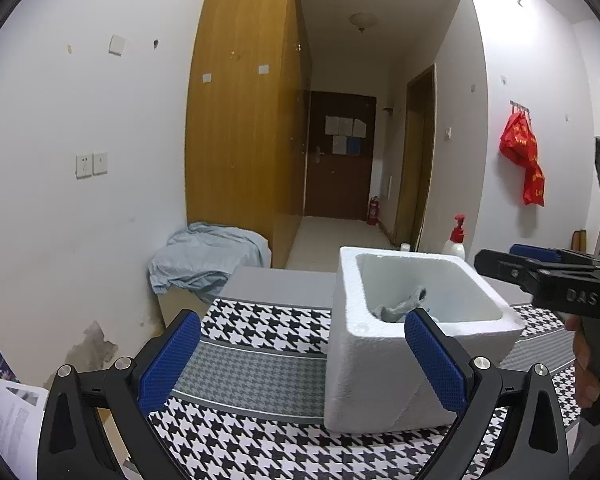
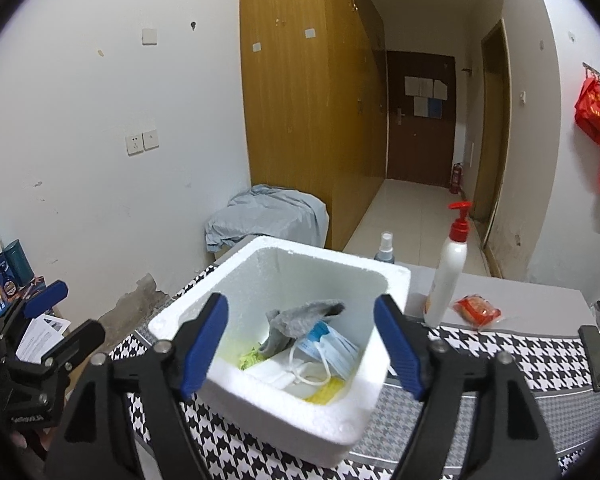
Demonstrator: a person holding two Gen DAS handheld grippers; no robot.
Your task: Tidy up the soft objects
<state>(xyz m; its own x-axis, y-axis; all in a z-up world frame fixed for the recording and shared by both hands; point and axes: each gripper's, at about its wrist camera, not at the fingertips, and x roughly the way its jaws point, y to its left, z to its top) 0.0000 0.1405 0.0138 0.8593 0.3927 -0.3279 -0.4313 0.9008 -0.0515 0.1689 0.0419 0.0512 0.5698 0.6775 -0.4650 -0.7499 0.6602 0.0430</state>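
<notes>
Soft grey sock [image 2: 300, 320] is lying inside the white foam box [image 2: 396, 280] at frame centre — the right hand-held gripper [image 2: 300, 344] is hovering wide, empty, above; the left hand-held gripper [image 1: 300, 364] is gaping wide too.

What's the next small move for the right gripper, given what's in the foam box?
Probably lift the right gripper clear of the foam box and look for another soft item. Its jaws stand open with nothing between them, and the grey sock and blue face mask already lie inside. The left gripper is open and empty too.
</notes>
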